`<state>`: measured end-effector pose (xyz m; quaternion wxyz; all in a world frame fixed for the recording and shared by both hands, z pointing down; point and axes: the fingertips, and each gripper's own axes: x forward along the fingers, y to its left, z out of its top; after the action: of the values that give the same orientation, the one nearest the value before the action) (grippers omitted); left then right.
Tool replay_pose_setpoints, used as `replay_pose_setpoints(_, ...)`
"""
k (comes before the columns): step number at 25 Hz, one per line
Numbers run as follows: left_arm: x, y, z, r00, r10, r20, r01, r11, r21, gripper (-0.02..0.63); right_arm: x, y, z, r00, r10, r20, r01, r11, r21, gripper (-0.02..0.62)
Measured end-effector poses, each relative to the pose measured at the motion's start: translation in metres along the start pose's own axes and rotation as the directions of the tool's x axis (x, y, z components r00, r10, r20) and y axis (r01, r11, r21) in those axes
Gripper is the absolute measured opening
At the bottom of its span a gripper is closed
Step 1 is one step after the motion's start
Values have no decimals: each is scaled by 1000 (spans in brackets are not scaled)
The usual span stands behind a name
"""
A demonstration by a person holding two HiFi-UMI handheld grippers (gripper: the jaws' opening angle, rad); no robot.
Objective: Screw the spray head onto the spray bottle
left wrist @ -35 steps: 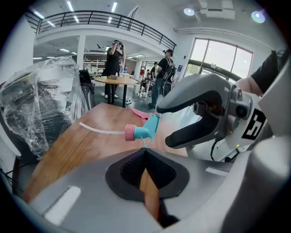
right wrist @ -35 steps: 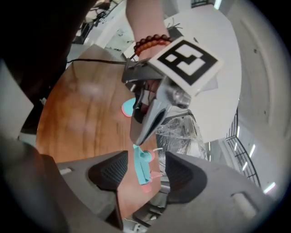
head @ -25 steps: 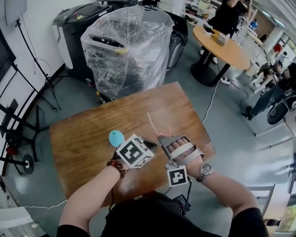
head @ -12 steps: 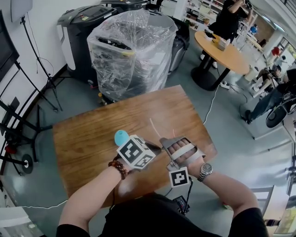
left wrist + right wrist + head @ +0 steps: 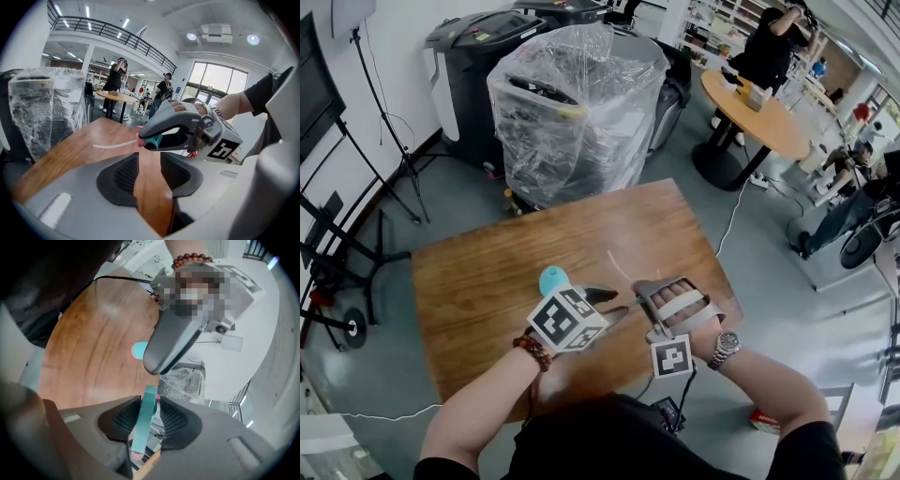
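Right gripper (image 5: 148, 422): jaws have just closed and now pinch the teal spray head (image 5: 153, 139), whose white dip tube (image 5: 115, 145) trails over the tabletop (image 5: 487, 281). Left gripper (image 5: 150, 171): jaws have just been opening and stand apart with nothing between them. The light-blue round thing (image 5: 552, 278) on the tabletop just beside it is probably the spray bottle. Judgement: left should clamp the bottle upright while right feeds the tube into the neck, seating the collar square before any turning.
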<state>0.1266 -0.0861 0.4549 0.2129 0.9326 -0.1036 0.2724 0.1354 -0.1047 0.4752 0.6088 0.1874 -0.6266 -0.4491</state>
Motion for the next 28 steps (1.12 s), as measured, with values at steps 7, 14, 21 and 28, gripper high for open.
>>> replay_pose_setpoints(7, -41, 31, -6, 966, 221, 133, -239, 962, 135, 219, -1, -3, -15, 993, 119, -21, -116, 986, 119, 118)
replay_pose_setpoints(14, -69, 72, -29, 874, 421, 244, -461, 876, 140, 301, -4, -9, -18, 981, 192, 17, -191, 958, 212, 118)
replay_pose_setpoints(21, -71, 116, -64, 801, 546, 243, -578, 813, 77, 423, -14, -23, -15, 968, 243, 63, -250, 920, 302, 118)
replay_pose_setpoints(28, -40, 154, -102, 822, 550, 149, -561, 826, 46, 474, -24, -28, -8, 944, 300, 134, -329, 851, 410, 118)
